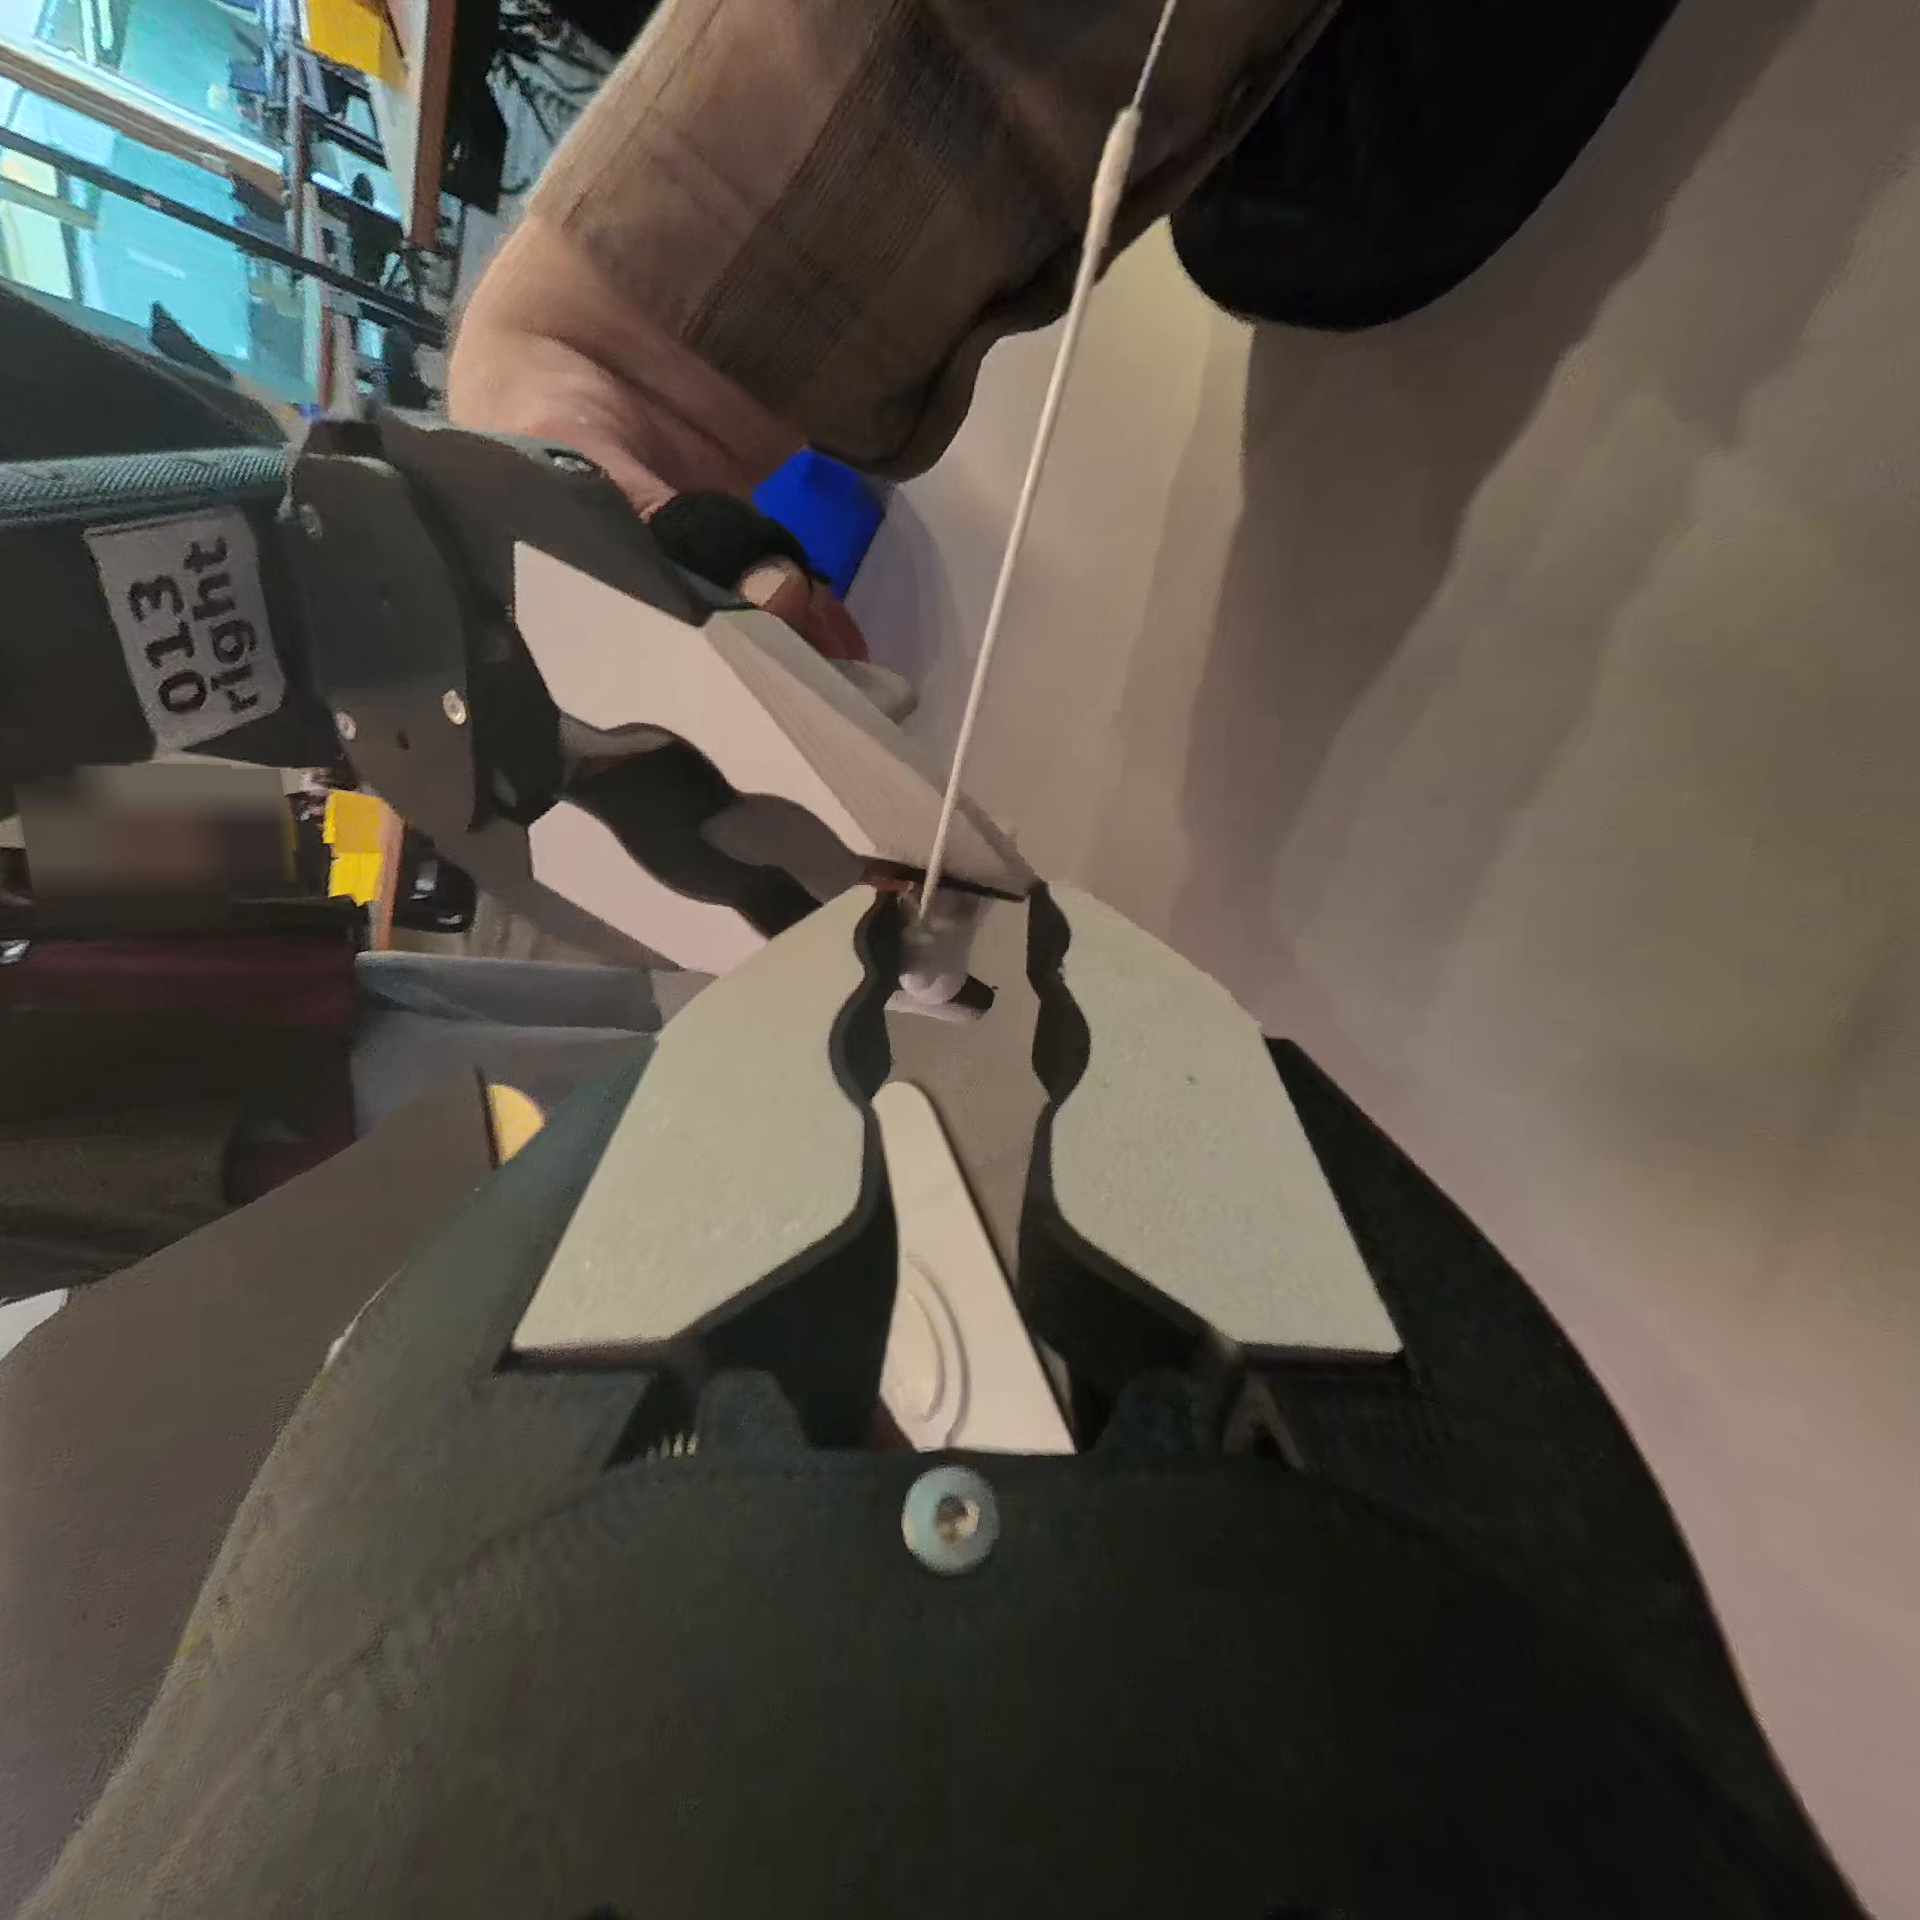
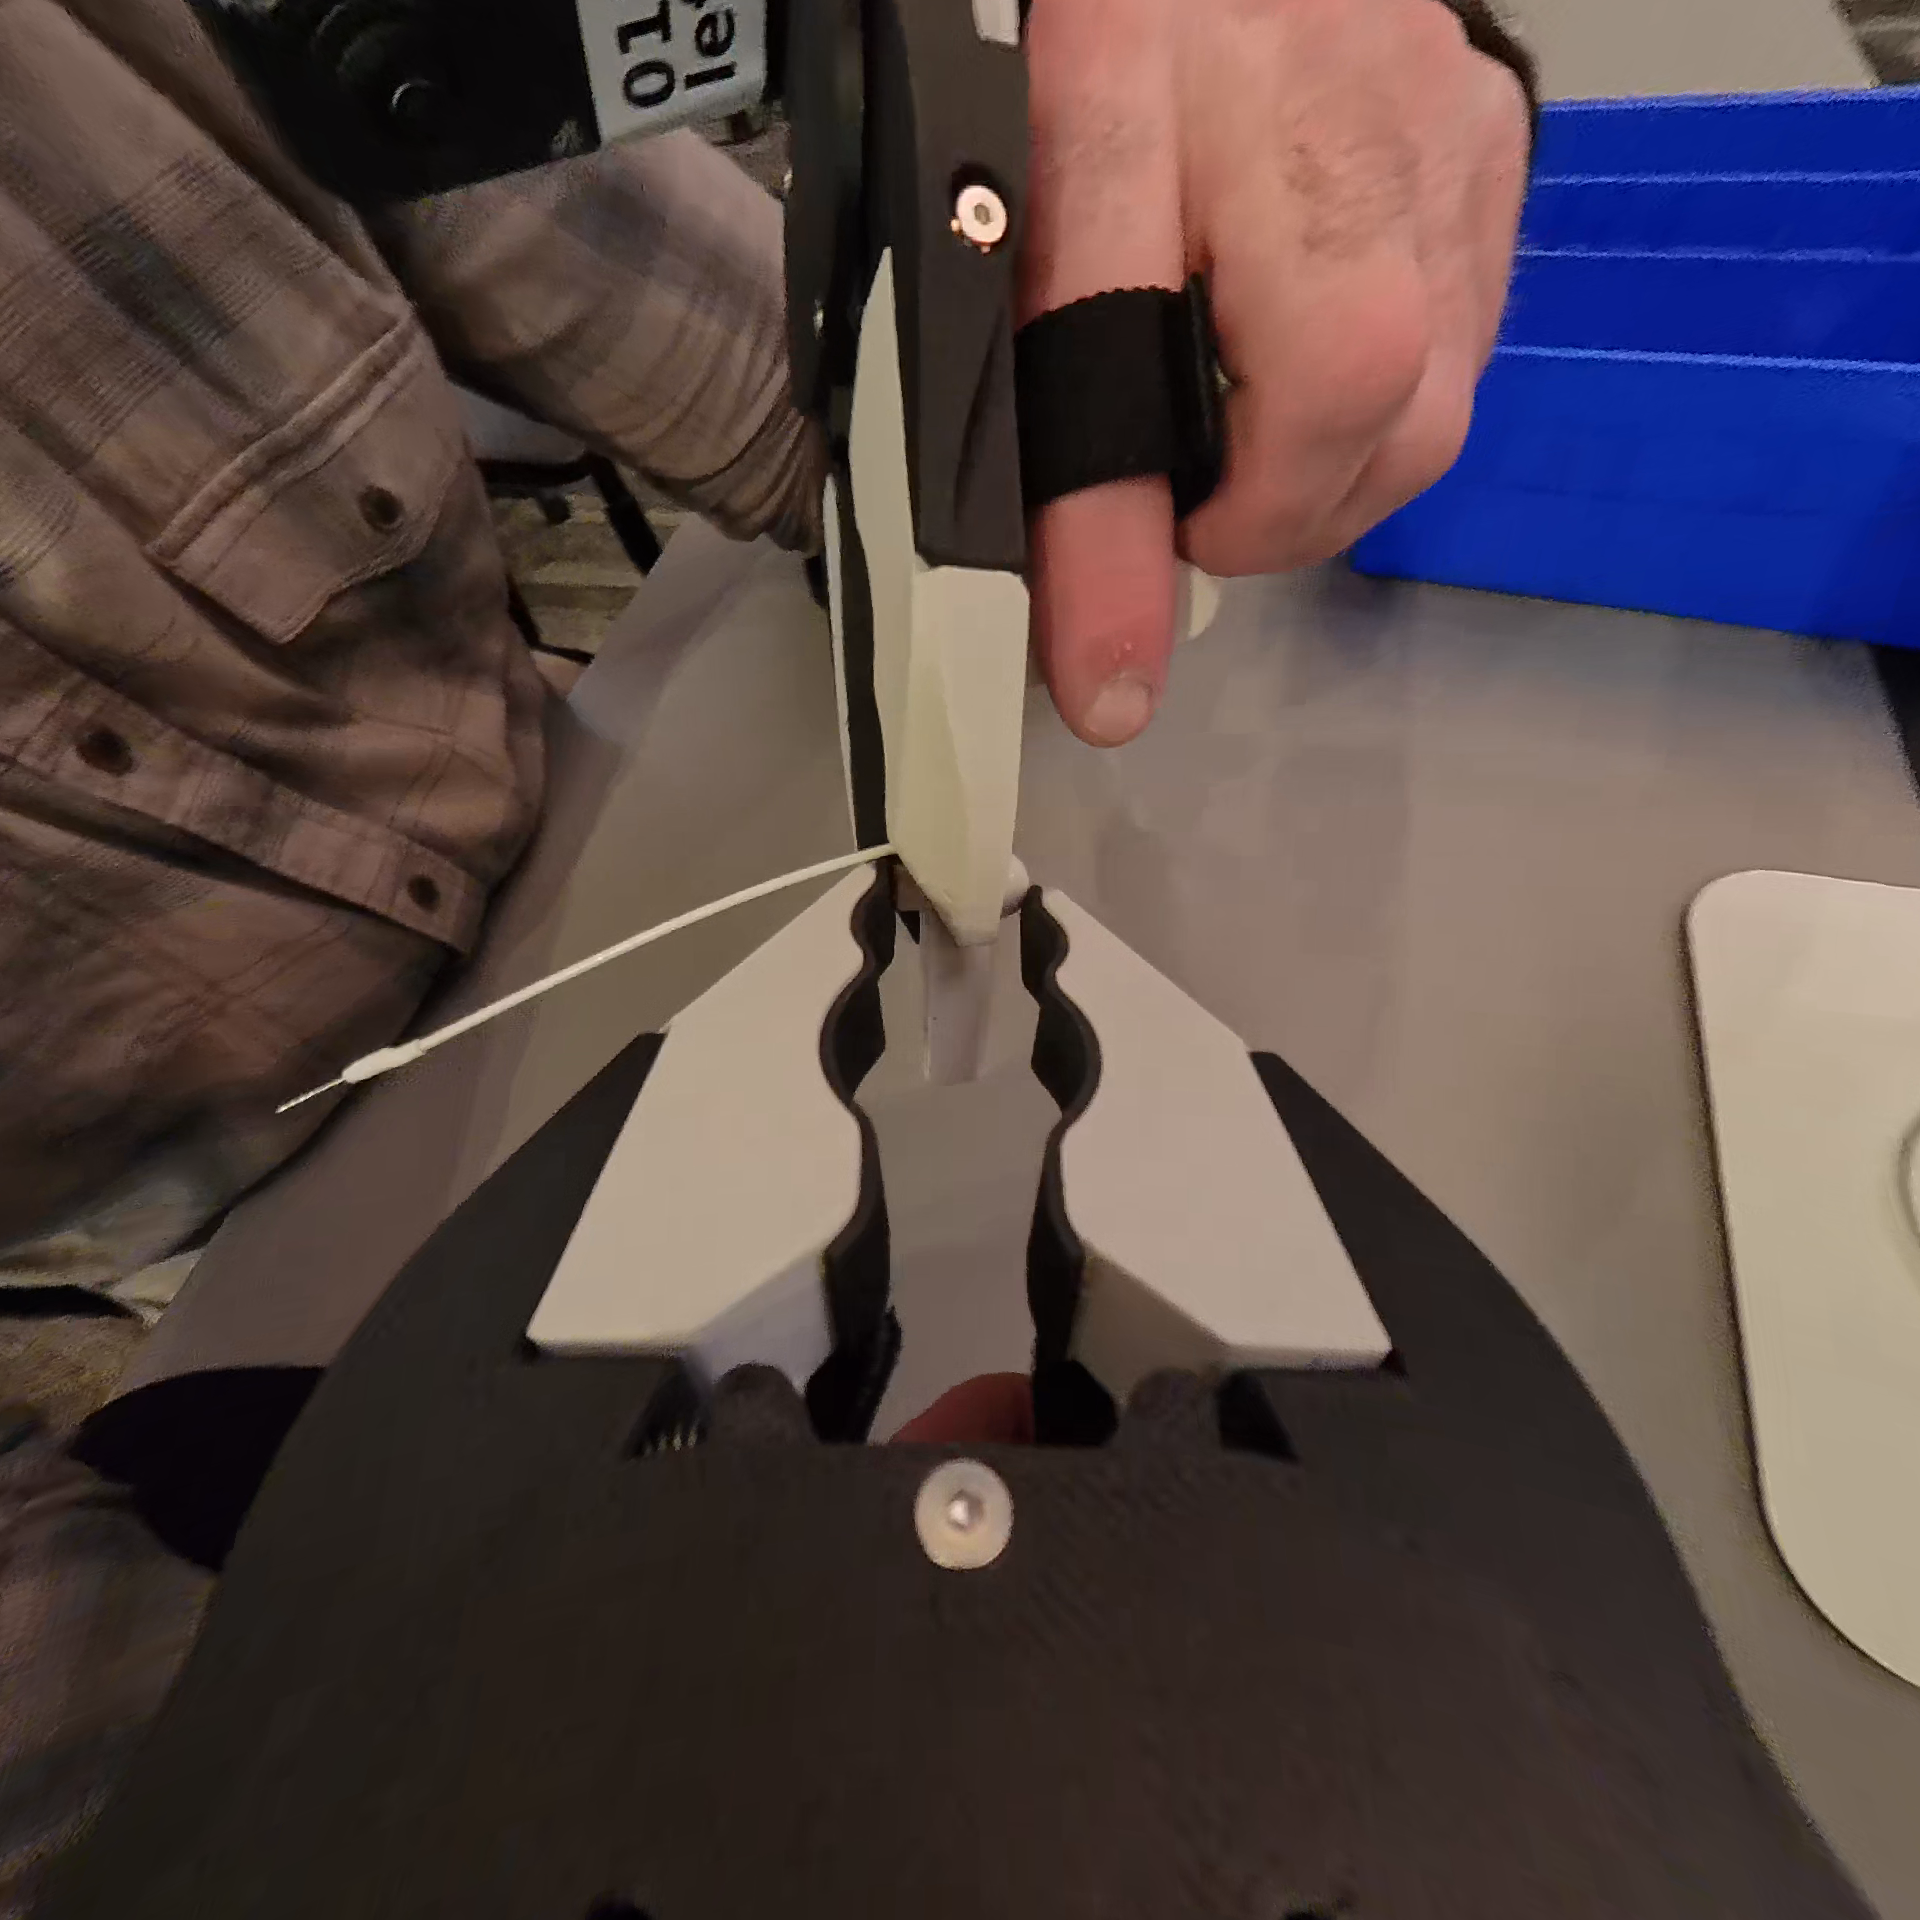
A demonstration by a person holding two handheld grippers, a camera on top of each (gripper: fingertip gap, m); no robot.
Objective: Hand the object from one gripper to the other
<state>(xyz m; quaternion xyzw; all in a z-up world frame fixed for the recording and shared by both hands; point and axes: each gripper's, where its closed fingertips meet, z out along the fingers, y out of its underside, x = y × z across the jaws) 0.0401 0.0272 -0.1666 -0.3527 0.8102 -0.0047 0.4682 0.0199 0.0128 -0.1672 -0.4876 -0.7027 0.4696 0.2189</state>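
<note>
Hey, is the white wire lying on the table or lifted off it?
Lifted: the white wire juts sideways from the tips of the left gripper, its free end hanging in air.

- The object is a thin white jumper wire (image 2: 623, 951) with a thicker white sleeve near its free end and a bare metal pin at the tip.
- It bows gently through the air, clear of the worktop.
- In the left wrist view the wire (image 1: 1029, 499) rises steeply away from the claw tips.
- Its other end lies where the two claws' tips meet; which claw pinches it cannot be told.
</note>
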